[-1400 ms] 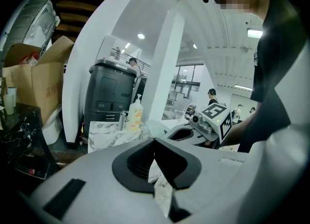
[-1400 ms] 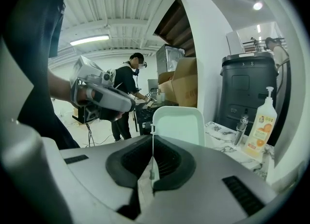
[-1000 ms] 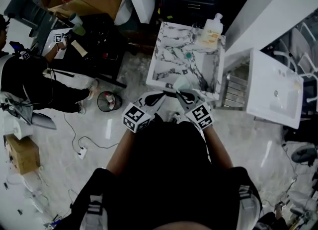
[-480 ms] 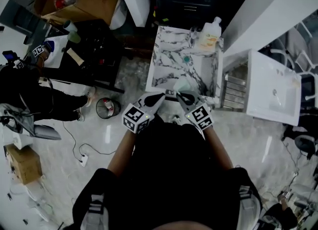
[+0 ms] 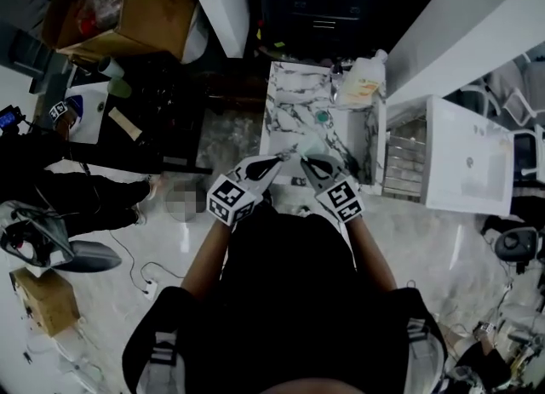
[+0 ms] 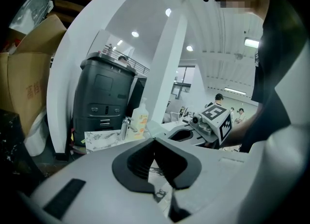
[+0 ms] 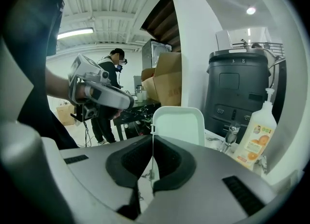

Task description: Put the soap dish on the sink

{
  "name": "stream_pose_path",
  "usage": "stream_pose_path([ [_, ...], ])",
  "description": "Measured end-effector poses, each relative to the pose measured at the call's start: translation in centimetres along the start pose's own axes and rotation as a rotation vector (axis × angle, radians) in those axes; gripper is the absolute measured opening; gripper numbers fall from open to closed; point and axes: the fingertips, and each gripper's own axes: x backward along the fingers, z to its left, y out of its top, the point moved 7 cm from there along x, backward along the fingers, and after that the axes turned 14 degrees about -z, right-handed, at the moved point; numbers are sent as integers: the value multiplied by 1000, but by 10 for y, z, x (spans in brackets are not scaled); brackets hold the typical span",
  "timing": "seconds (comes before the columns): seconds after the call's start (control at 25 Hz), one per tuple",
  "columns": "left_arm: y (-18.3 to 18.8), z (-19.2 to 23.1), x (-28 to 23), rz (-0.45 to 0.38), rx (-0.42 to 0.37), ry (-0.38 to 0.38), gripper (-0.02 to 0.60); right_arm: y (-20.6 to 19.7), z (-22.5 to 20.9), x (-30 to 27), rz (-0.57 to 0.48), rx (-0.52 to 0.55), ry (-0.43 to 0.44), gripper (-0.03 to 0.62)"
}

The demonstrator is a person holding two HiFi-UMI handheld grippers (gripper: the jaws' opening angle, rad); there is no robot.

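Right gripper [image 7: 152, 138]: clamped on soap dish [image 7: 178, 124].
Left gripper [image 6: 155, 141]: jaws together, empty.
Change: sink [image 5: 285, 103] sits closer now; I place next.

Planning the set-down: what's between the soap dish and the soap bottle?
The faucet stands between them, plain in the right gripper view: soap dish on its left, soap bottle on its right.

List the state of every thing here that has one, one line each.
Pale green plastic soap dish: held upright by its rim, not yet set on the marble sink.
Right gripper: shut on the soap dish.
Left gripper: jaws together, grip on anything unclear.
Orange-labelled pump bottle: upright on the sink.
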Motion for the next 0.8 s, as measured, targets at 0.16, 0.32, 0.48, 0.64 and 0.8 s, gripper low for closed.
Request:
stream_pose_path([
  [0.16, 6, 35, -7, 4, -1, -9, 0, 4, -10, -27, -15, 19, 5, -2],
  [0.32, 12, 56, -21, -3, 4, -51, 0, 3, -20, -40, 16, -2, -26, -1],
  [0.48, 16, 72, -32, 14, 14, -86, 0, 1, -32, -52, 34, -7, -56, 0],
  [0.64, 20, 88, -35, 17, 15, -104, 0, 3, -42, -67, 35, 4, -70, -2],
  [0.8, 23, 104, -30, 29, 27, -107, 0, 7, -42, -83, 60, -3, -83, -2],
])
